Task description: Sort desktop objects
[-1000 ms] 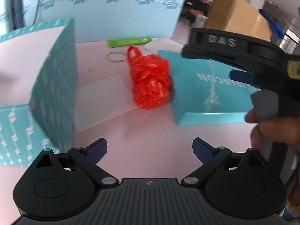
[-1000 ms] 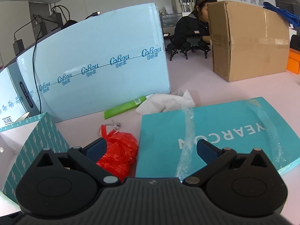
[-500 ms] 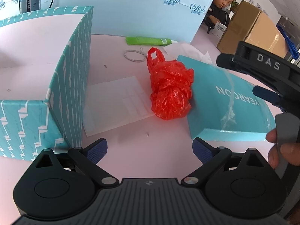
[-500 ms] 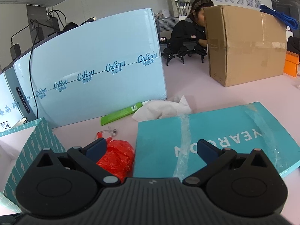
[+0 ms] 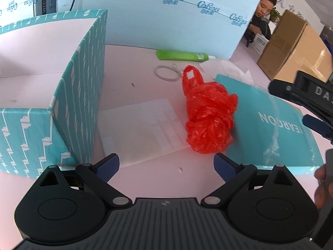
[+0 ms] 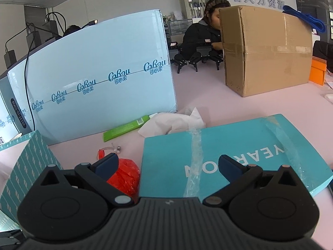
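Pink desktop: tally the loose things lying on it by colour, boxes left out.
Red: 1, the red plastic bag
Green: 1, the green tube
White: 2, the crumpled tissue and the flat paper sheet
Clear: 1, the thin ring
Total: 5

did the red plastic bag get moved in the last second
No. The red plastic bag lies against the teal lid's edge beside the clear sheet, as before; only the camera shifted.
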A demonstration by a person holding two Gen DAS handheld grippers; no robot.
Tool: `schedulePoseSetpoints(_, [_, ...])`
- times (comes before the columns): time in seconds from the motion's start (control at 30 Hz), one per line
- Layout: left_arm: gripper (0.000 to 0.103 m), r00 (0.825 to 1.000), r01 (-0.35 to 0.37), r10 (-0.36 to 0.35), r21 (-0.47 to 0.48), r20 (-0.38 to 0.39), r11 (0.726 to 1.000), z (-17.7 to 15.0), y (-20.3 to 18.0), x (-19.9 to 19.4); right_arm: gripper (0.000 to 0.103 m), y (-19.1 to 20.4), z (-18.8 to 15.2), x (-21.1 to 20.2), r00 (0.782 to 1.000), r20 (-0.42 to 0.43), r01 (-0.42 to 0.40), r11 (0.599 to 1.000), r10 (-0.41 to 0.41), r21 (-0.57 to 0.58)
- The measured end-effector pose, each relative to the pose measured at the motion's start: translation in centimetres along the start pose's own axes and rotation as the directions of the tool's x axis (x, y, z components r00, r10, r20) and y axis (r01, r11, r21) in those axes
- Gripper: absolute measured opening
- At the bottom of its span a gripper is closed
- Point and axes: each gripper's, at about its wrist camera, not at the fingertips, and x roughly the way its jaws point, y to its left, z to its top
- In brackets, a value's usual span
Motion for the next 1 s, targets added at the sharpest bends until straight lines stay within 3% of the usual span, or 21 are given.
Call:
schedulePoseSetpoints(0.53, [0.097,0.997,-0.079,0.079,-0.103,-0.006,0.992,1.6,2.4,0.9,0.103,-0.1,-0.1,0.4,1.0,-0.018,0.012,1.0,-0.012,-0.002])
schedulePoseSetpoints(1.0, [0.097,0.997,0.062,-0.06,-0.04,0.055,0.997,1.7,-0.6,0.4,0.103,-2.1,0.1,0.4,0.999,-0.025,0.045,0.999,-0.045,0.009])
